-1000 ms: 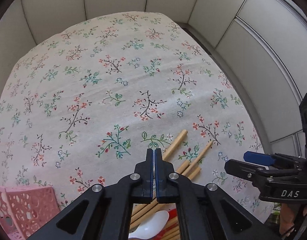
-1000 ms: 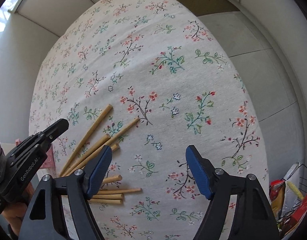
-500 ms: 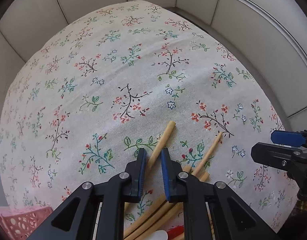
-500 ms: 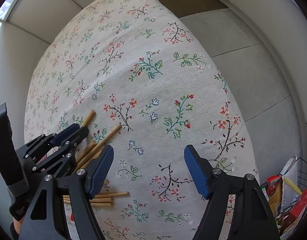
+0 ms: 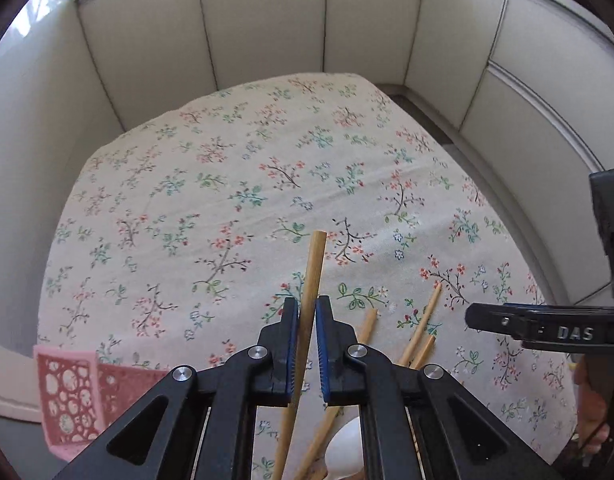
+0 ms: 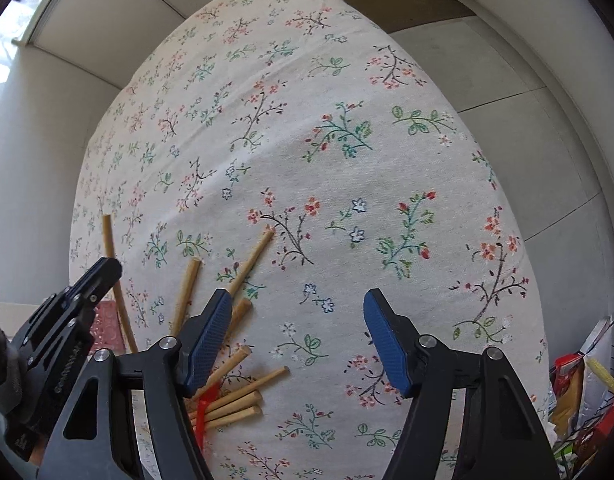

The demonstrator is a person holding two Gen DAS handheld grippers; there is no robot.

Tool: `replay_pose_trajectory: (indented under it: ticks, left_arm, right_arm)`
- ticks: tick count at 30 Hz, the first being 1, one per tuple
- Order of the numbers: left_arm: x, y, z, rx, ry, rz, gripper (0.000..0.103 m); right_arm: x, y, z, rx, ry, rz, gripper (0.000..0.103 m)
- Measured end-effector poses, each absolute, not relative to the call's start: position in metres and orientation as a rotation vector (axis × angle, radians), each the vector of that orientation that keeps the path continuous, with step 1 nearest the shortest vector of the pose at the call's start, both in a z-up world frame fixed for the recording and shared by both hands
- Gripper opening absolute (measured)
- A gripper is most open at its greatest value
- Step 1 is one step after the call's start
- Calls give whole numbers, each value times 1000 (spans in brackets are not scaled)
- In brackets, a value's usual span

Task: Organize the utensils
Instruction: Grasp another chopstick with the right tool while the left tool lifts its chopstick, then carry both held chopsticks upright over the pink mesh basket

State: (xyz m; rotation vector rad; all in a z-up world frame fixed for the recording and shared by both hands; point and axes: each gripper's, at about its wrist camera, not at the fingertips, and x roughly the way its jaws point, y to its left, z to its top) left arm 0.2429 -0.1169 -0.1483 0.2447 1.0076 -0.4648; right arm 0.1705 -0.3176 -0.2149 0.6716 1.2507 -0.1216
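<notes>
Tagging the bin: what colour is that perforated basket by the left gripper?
Pink basket, round cut-out holes; clearest in the left wrist view.

"DAS" in white letters on right hand-held gripper (image 5: pixel 547 322) body; no other text legible.

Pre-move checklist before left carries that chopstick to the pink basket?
1. Left gripper closed on a chopstick: ok, the stick sits between the pads.
2. One stick only: ok, the other chopsticks lie on the tablecloth.
3. Stick lifted off the cloth: ok, it angles up in the right wrist view.
4. Grip firmness: cannot tell.
5. Pink basket reachable: ok, at lower left.
6. Right gripper out of the way: ok, open and holding nothing.
</notes>
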Motion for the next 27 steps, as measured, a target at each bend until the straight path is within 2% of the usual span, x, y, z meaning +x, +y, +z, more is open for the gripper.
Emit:
replay_pose_trajectory:
  ticks: [7,15,17,19,22,27]
  left_arm:
    - [209,-66,-102,141,873,-430,8]
    - [198,-21,-87,34,820,-429,8]
    - [198,-14,-87,17,815,-418,8]
    - [197,-7,-86,-5,815,-418,8]
    - [194,4,-84,-28,810,-424,8]
    - [188,19,-75,-50,788,-423,8]
  right_arm:
    - [198,-291,-228,716,1260,-53,41]
    - [220,-275,-235,657,1258,-182,25]
    - [224,-267,-235,584,1266,-239,10]
    - [226,-264,-235,573,1255,-261,8]
    - [226,-268,-235,609,1229,-254,0]
    - [218,-273,-218,644,1180,-199,0]
